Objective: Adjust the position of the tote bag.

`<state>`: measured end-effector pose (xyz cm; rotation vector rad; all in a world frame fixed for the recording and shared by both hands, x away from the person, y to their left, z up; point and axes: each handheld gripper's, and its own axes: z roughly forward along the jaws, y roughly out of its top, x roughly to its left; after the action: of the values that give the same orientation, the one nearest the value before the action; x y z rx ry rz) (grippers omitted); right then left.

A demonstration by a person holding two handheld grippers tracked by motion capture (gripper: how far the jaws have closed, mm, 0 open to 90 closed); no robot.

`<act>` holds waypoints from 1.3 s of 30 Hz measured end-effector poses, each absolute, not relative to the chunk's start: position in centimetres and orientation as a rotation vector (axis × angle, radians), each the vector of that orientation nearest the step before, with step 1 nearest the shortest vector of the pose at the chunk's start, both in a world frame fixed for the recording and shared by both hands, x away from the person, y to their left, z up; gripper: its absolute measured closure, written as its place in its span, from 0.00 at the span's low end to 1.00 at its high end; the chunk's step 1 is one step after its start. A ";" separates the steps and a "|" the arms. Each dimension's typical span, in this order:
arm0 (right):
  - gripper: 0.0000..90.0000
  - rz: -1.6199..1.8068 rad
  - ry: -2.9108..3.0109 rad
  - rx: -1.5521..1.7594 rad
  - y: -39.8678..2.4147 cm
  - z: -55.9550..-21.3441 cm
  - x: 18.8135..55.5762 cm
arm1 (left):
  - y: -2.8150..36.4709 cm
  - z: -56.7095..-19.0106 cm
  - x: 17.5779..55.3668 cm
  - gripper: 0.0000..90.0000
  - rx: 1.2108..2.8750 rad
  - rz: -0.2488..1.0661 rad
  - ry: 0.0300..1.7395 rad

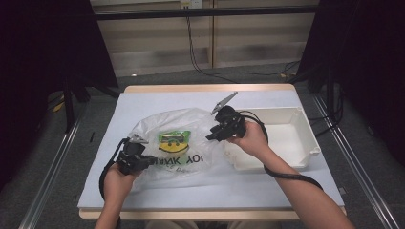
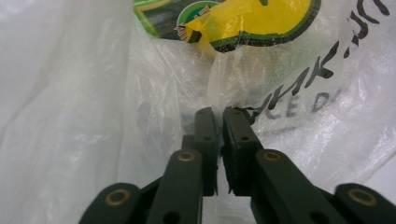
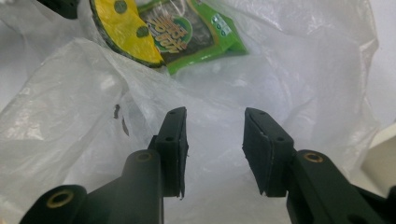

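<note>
The plastic bag (image 1: 179,143) lies at the centre of the high view, a green snack packet (image 1: 174,138) inside. The left gripper (image 2: 219,114) is nearly closed, pinching a fold of bag film; the right gripper (image 3: 215,123), jaws apart, hovers over it. The thin film could slip free or tear if pulled unevenly.

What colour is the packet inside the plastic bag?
Green packet with a dark panel, clearest in the right gripper view.

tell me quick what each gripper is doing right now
Left gripper: shut on the plastic bag, pinching a fold of its film.
Right gripper: open, jaws apart over the bag, holding nothing.
</note>
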<state>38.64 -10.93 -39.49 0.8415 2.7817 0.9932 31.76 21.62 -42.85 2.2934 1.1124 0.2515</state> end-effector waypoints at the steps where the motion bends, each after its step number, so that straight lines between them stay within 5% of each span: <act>1: 0.67 0.982 2.783 0.839 -11.0 -39.6 38.6 | 21.7 -42.8 31.8 0.90 2.296 0.251 1.112; 9: 0.59 1.056 2.736 0.852 -10.6 -39.2 38.5 | 21.9 -41.7 31.7 0.74 2.241 0.273 1.118; 17: 0.46 1.148 2.700 0.886 -8.9 -38.4 38.4 | 20.9 -41.7 32.0 0.70 2.259 0.267 1.075; 26: 0.40 1.162 2.702 0.818 -6.1 -37.7 37.8 | 19.2 -42.3 31.9 0.99 2.325 0.183 0.993; 39: 0.39 1.086 2.767 0.750 -3.4 -38.6 36.9 | 18.7 -42.2 31.5 1.00 2.298 0.151 0.970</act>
<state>36.89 -3.37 -38.63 0.7500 2.7669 1.0864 31.55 18.75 -42.24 2.2978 0.9695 0.1513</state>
